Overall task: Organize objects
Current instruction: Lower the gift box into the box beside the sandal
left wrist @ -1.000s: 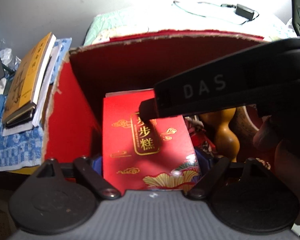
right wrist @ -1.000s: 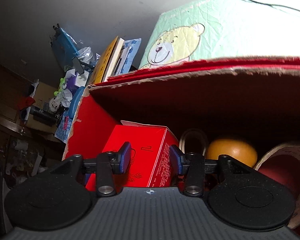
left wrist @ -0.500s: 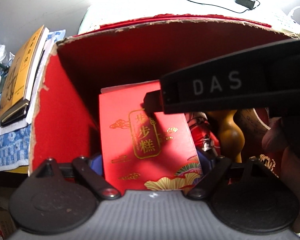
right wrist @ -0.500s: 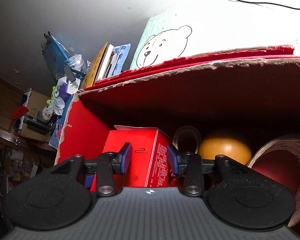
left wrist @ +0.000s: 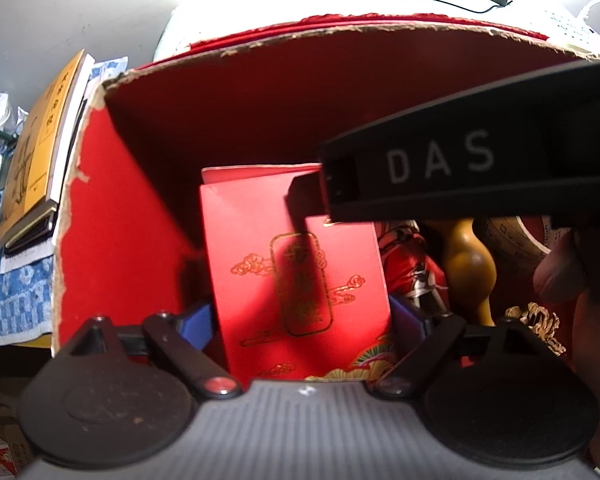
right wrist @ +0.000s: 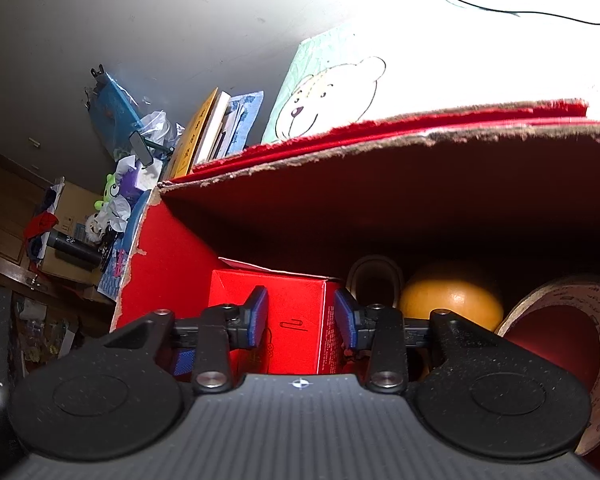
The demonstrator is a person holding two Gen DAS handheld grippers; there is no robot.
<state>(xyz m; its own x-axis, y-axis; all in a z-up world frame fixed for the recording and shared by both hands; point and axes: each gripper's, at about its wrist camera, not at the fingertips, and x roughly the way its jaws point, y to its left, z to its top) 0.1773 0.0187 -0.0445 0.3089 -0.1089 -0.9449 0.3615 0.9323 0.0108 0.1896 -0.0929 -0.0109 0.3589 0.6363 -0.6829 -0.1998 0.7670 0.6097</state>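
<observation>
With the left claw (left wrist: 300, 316) clamped on the red box (left wrist: 296, 264) and the right claw (right wrist: 300, 316) half-open, empty, above it, the box could snag the gourd (left wrist: 470, 264) in the crate's (left wrist: 132, 216) left corner.

My left gripper (left wrist: 300, 320) has its blue pads (left wrist: 198, 320) spread wide, pressed to both sides of what they hold. My right gripper (right wrist: 302, 318) reaches in from the right, its pads (right wrist: 256, 316) parted and gripping nothing.
</observation>
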